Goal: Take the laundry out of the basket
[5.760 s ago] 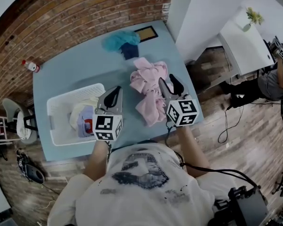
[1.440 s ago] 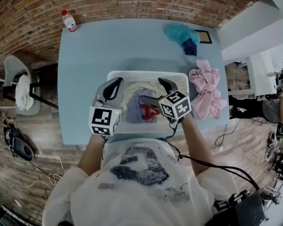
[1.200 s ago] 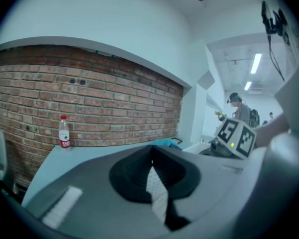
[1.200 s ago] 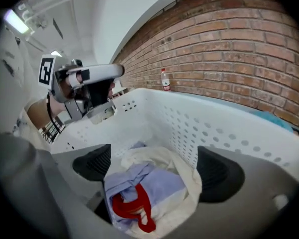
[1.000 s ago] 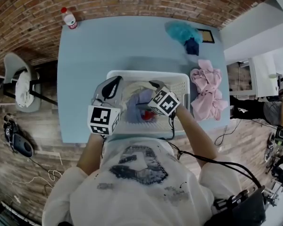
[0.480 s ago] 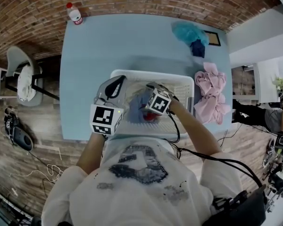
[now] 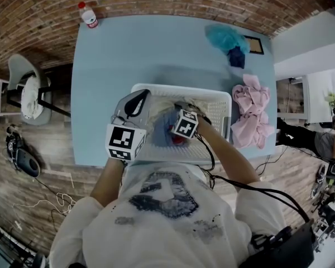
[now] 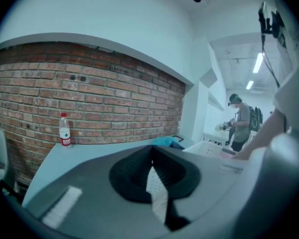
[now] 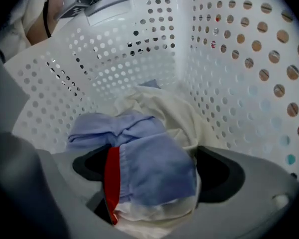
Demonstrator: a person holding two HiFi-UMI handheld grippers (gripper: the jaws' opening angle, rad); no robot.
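Since the right tongs (image 9: 154, 178) are down inside the white basket (image 9: 154, 39), we get a pretty good look from the right gripper view. The jaws stand wide apart with a bunched blue garment (image 9: 154, 163) sitting right between them, and as far as we can see they're not pinched on it. That garment has a red strip (image 9: 112, 176) along its left edge and some white fabric under it. Behind it lies a cream garment (image 9: 164, 106), up against the basket's perforated wall. So both pieces of laundry we're after are in the basket.

From the head view, the basket (image 7: 215, 96) sits on the blue bench (image 7: 117, 54) near its front edge. The right tongs (image 7: 177, 132) dip into it over the blue garment (image 7: 162, 128). The left tongs (image 7: 139, 97) hover at the basket's left rim; we can't tell if they touch it. In the left gripper view those tongs (image 8: 152, 156) are closed together with nothing in them, pointing across the bench toward the brick wall (image 8: 89, 93).

Other stuff on the bench:
- A pink pile (image 7: 250, 110) of clothes just beside the basket's right side.
- A teal cloth (image 7: 224, 37) with a dark blue item (image 7: 235, 57) touching it, near the far right corner.
- A water bottle (image 7: 88, 15) standing upright at the far left corner.

A person (image 8: 241, 121) stands in the background of the left gripper view.
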